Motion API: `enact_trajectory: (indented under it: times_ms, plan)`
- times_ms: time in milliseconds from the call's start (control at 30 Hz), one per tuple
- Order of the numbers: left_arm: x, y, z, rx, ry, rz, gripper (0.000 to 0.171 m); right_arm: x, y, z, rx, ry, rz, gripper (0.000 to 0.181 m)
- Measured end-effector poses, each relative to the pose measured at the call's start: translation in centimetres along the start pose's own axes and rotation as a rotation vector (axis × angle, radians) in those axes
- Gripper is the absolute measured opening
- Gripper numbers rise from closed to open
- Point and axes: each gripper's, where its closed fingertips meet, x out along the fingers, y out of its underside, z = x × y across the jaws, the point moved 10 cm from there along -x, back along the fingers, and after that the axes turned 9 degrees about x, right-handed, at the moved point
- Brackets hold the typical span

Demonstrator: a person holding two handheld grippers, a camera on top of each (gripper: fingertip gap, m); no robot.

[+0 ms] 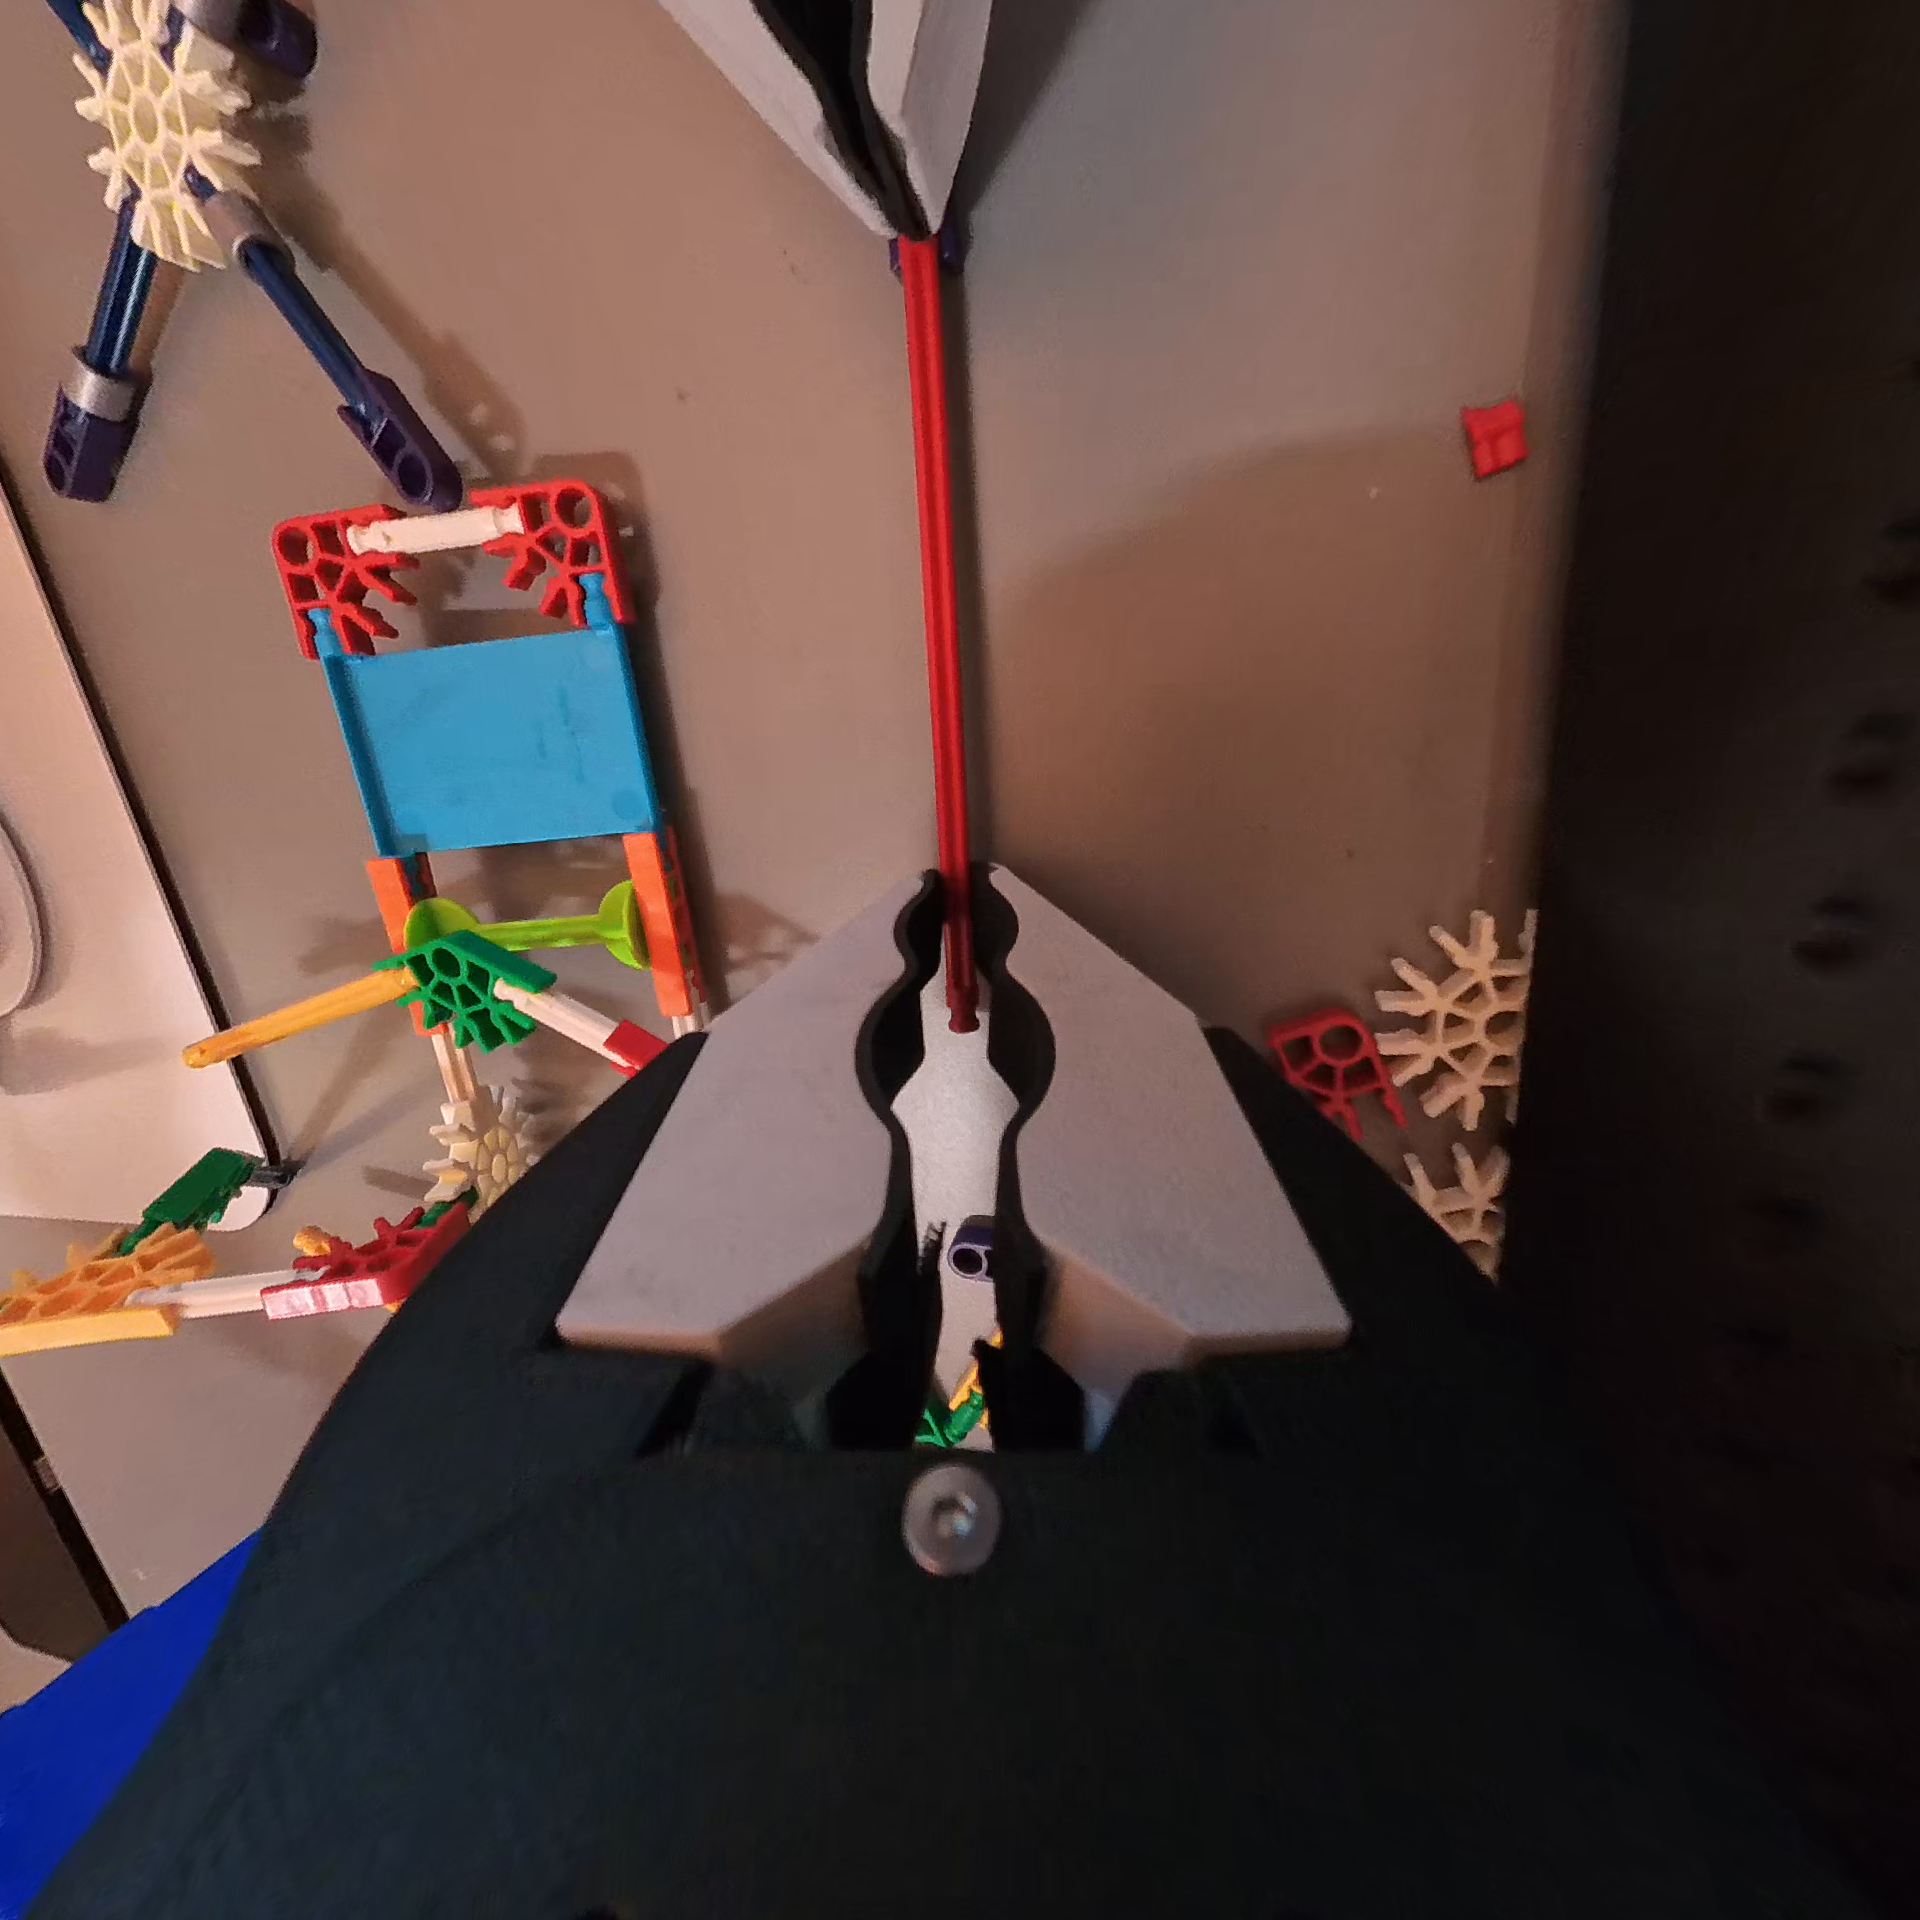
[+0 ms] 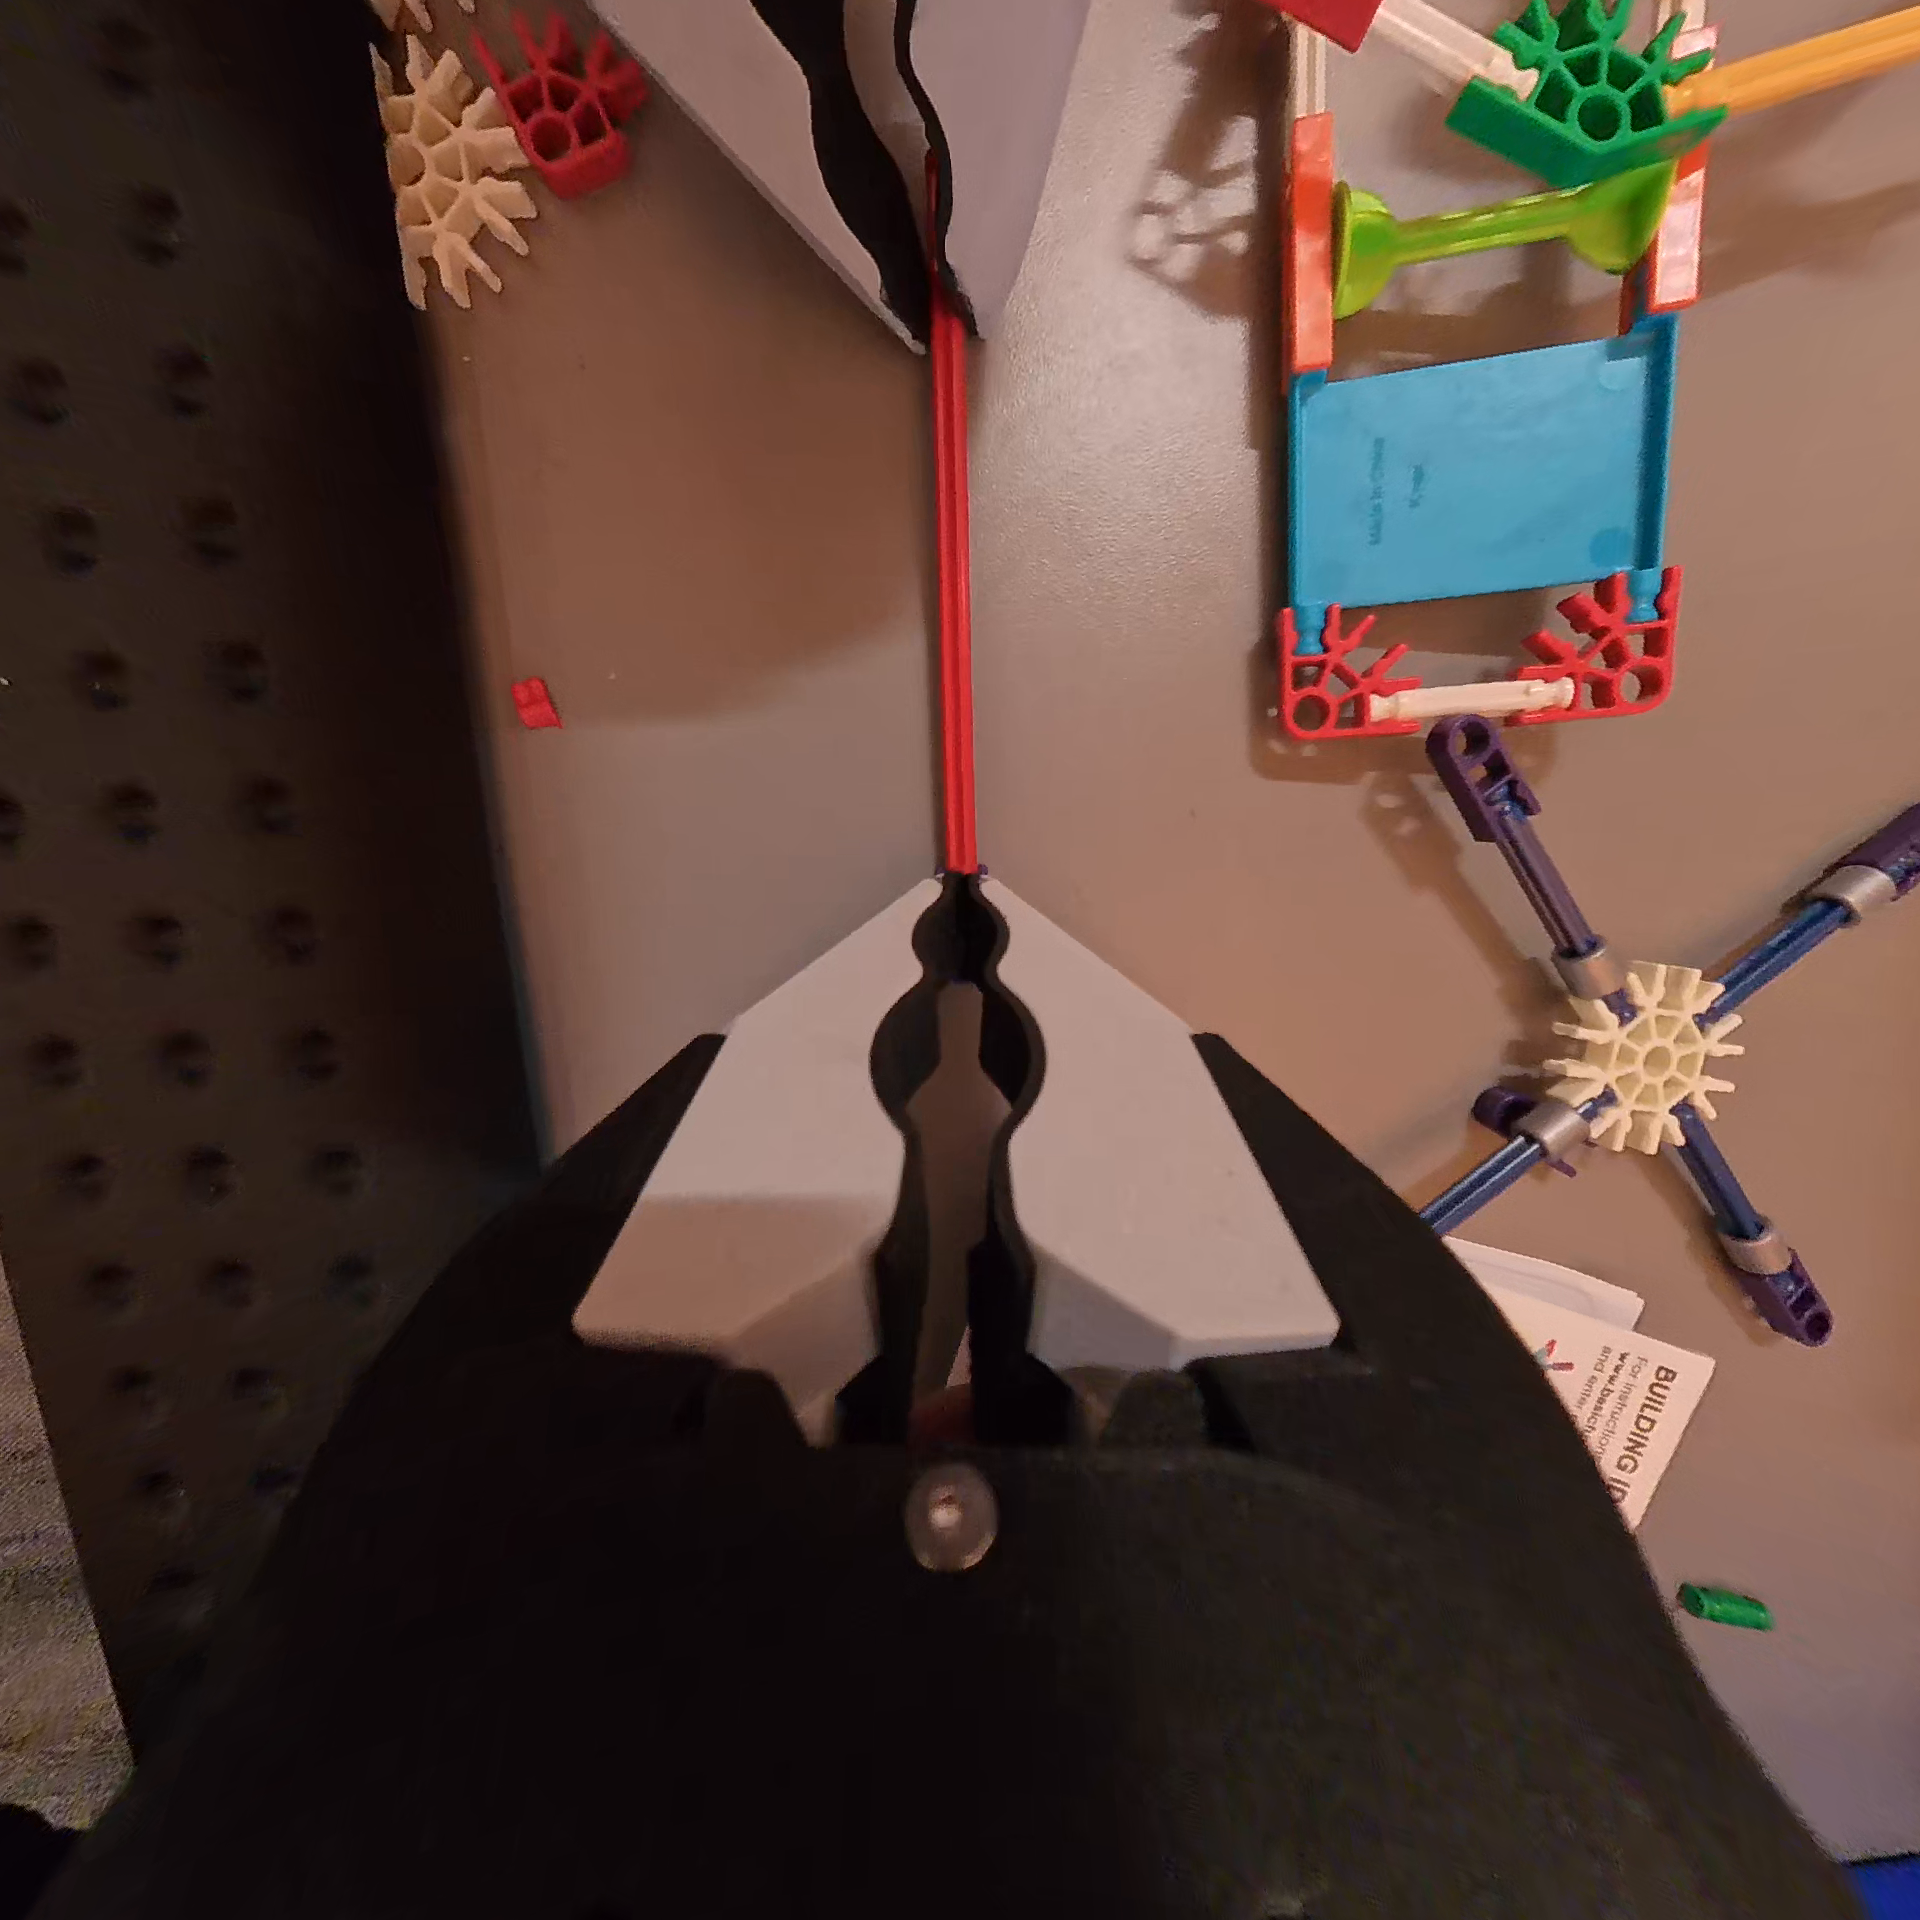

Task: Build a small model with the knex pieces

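Note:
A long red rod [image 1: 935, 571] hangs in the air between my two grippers, above a grey table [image 1: 1195, 623]. My left gripper [image 1: 958, 883] is shut on the rod's near end, whose tip pokes back between the jaws. My right gripper [image 1: 920, 223] faces it, shut on a small purple connector [image 1: 896, 255] at the rod's far end. In the right wrist view the right gripper [image 2: 958, 883] is shut, with purple edges showing at its tips; the rod [image 2: 953, 582] runs to the left gripper [image 2: 940, 301].
A blue panel frame with red corner connectors [image 1: 499, 738] and a cross of blue rods on a white hub [image 2: 1647, 1060] lie to one side. White snowflake connectors [image 1: 1455, 1018], red pieces [image 1: 1494, 436] and a dark perforated panel [image 2: 156, 727] are on the other. A booklet [image 2: 1621, 1403] lies nearby. Tip to tip, the grippers are about 10 cm apart.

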Motion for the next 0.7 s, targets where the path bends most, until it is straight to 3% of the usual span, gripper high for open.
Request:
enact_trajectory:
  times_ms: [400,600,700]
  plan:
    - [0.0,-0.1,-0.1,0.005,-0.006,0.013,0.002,0.5,-1.3,-0.3,0.004,-0.029,0.129,0.000]
    - [-0.1,0.1,-0.1,0.014,-0.017,-0.005,0.003,-0.3,-0.7,-0.7,0.050,-0.027,-0.027,0.002]
    - [0.0,0.1,0.0,0.024,-0.025,-0.016,0.003,-2.5,0.4,-0.7,0.072,0.028,-0.158,0.018]
